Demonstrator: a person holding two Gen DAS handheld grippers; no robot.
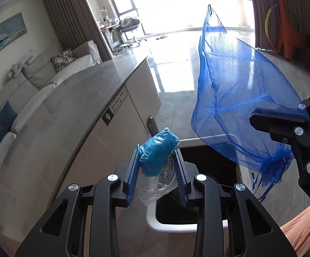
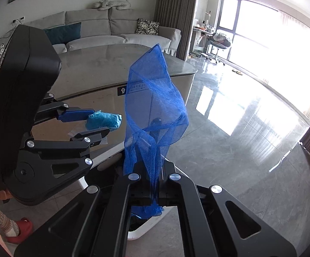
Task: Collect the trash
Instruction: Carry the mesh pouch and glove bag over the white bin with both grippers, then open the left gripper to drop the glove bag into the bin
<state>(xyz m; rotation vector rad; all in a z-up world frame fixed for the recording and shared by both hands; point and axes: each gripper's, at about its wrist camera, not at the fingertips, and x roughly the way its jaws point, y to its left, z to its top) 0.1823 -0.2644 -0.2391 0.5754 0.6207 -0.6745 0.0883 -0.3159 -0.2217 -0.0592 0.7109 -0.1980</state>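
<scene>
My left gripper [image 1: 157, 160] is shut on a clear plastic packet holding a teal bundle [image 1: 157, 152]. It hangs above the open white trash bin [image 1: 172, 224]. In the right wrist view the left gripper [image 2: 100, 121] and the teal packet [image 2: 103, 121] show at left. My right gripper [image 2: 154, 184] is shut on a blue mesh drawstring bag [image 2: 152, 107], which stands up from the jaws above the bin's white rim [image 2: 137, 234]. In the left wrist view the right gripper [image 1: 262, 121] holds the mesh bag [image 1: 236, 98] at right.
A grey-topped table [image 1: 73, 98] stands left of the bin. A light sofa [image 2: 112, 34] is behind it. Glossy grey floor [image 2: 240, 128] spreads to the right toward bright windows. A person's foot in a red slipper [image 2: 18, 231] is at lower left.
</scene>
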